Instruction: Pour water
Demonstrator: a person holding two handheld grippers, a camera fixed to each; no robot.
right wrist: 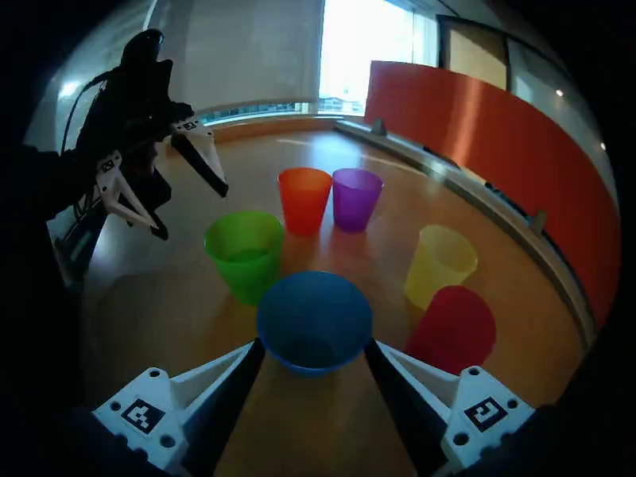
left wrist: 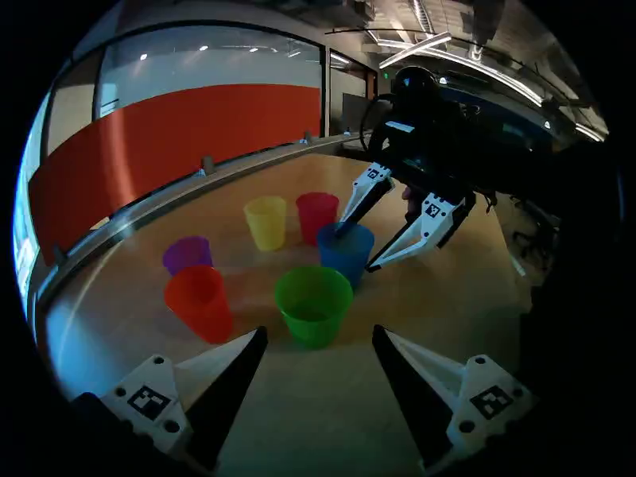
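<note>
Six plastic cups stand in a cluster on the wooden table (left wrist: 445,294). The blue cup (right wrist: 314,318) sits between my right gripper's (right wrist: 314,343) fingers, and both tips touch its sides just under the rim. In the left gripper view, that right gripper (left wrist: 358,249) straddles the blue cup (left wrist: 350,258) from the far side. My left gripper (left wrist: 318,332) is open and empty, just short of the green cup (left wrist: 314,302). It hangs open above the table at the upper left of the right gripper view (right wrist: 194,213). I cannot tell the water level in any cup.
An orange cup (left wrist: 199,300), purple cup (left wrist: 188,254), yellow cup (left wrist: 266,222) and red cup (left wrist: 316,213) stand around the green and blue ones. A raised rail and an orange wall panel (left wrist: 175,135) run along the table's far edge. A person's dark sleeve holds each gripper.
</note>
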